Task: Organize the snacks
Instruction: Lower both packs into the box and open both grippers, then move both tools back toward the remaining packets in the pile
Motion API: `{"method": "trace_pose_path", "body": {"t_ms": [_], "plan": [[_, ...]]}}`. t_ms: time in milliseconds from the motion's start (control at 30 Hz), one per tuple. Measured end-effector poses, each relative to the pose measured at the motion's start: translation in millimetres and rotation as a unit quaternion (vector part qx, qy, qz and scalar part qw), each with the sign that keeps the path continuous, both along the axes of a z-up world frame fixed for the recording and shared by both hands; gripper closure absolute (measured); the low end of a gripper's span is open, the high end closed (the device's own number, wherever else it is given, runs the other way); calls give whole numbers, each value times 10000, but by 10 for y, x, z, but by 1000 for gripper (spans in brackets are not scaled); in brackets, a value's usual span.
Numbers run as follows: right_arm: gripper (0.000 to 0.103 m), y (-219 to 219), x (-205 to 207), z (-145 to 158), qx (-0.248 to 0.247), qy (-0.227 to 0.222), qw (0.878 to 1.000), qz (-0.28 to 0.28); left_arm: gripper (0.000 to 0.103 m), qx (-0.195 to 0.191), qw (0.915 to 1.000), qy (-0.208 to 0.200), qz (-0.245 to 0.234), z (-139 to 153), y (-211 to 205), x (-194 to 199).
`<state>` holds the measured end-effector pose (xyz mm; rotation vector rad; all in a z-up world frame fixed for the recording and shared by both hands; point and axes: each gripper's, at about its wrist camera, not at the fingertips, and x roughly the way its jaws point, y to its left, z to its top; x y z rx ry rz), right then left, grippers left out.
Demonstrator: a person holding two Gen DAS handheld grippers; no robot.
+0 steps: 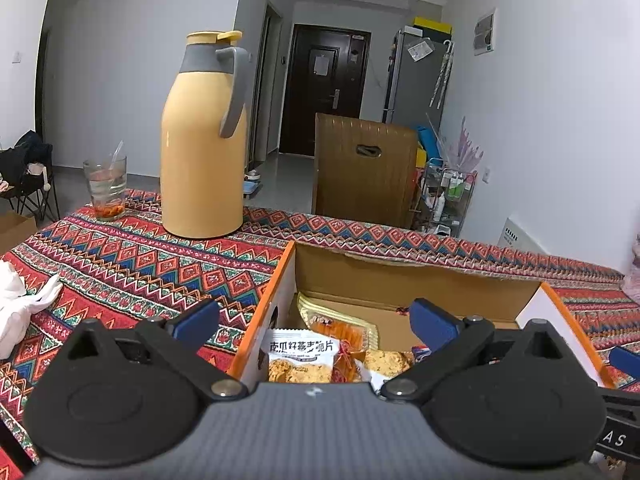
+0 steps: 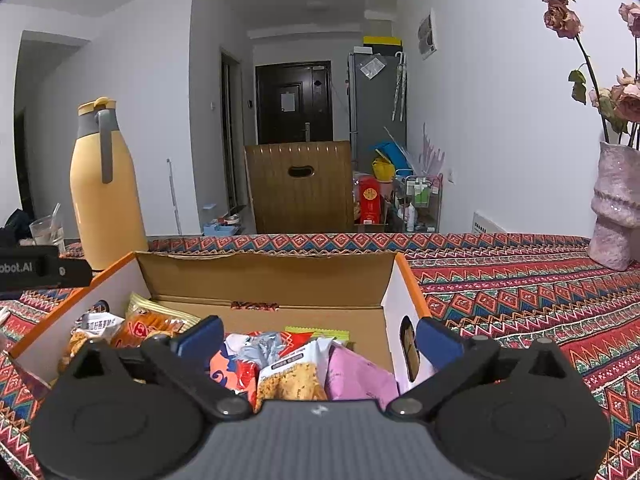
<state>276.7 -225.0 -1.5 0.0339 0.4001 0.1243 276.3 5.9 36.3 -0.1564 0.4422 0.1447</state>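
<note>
Snacks (image 2: 288, 372) lie heaped in the open box (image 2: 264, 276) on the patterned cloth (image 2: 520, 292), right under my two grippers. The box's long axis runs left to right across my view, its open top facing up. An oat-crisp packet (image 1: 302, 356) lies flat at the left end, print toward me; beside it an orange packet (image 1: 340, 330) slants toward the back wall. My left gripper (image 1: 316, 322) hangs with jaws wide apart and nothing between them, straddling the box's left wall. My right gripper (image 2: 320, 338) is likewise spread and empty, above a pink packet (image 2: 360, 376), possibly touching it. The box's far half shows bare floor. The flask (image 1: 202, 140) stands well clear behind the left corner; cloth to the right lies open up to the vase (image 2: 616, 208).
</note>
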Motion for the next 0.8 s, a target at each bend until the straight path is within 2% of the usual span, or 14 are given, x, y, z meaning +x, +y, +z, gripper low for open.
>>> {"method": "trace_pose_path", "body": {"t_ms": [400, 800], "plan": [[0, 30, -320, 332, -137, -317, 9994, 23, 0, 90, 9998, -157, -15, 336, 3, -318], [0, 90, -892, 457, -168, -373, 9990, 186, 0, 177, 9997, -118, -92, 371, 92, -882]]}}
